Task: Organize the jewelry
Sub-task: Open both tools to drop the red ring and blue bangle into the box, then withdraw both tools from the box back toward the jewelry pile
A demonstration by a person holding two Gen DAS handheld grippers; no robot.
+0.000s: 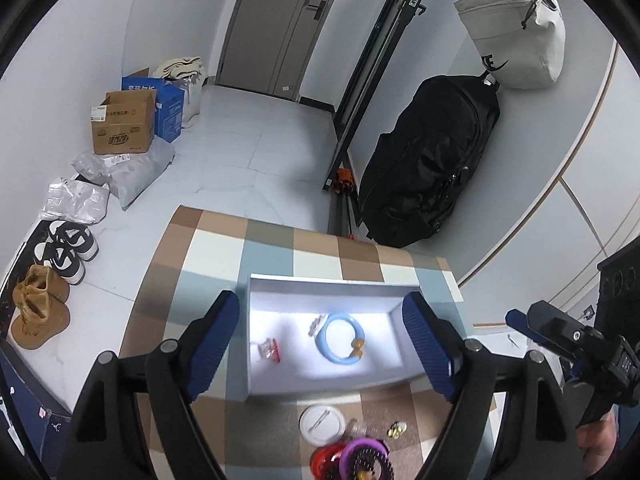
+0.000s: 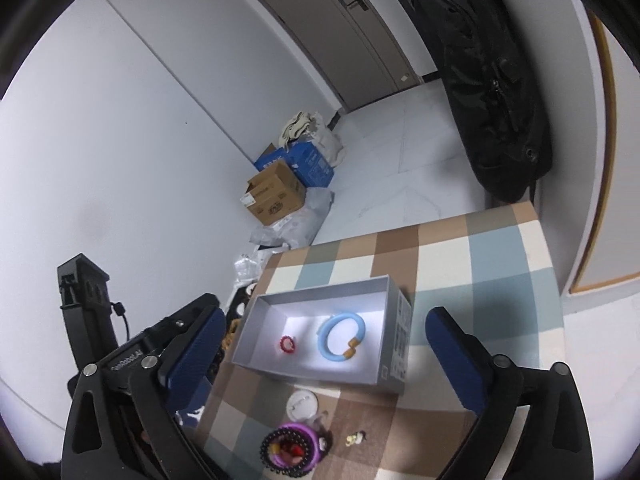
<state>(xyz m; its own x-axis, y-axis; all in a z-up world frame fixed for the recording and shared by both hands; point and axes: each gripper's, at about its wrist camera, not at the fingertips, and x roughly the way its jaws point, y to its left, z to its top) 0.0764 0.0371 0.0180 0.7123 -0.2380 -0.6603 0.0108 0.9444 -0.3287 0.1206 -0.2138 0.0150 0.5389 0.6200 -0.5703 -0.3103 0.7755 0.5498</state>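
Two tools hover over the checked tabletop (image 1: pixel 224 240), both with jaws spread wide and nothing between them — the left tool (image 1: pixel 320 344) and the right tool (image 2: pixel 320 360). Ahead of both lies the grey box (image 2: pixel 394 320), its long axis running across their line of reach, already holding a blue bangle (image 2: pixel 341 338) and a small red ring (image 2: pixel 287 344). What's left to sort — the purple bracelet (image 2: pixel 298 446) and dark bead pile — sits nearer than the box, just below the jaws, about equally near both.

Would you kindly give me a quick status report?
Left gripper and right gripper open, empty. Blue bracelet in grey box; purple bangle waits outside. Nothing blocking.
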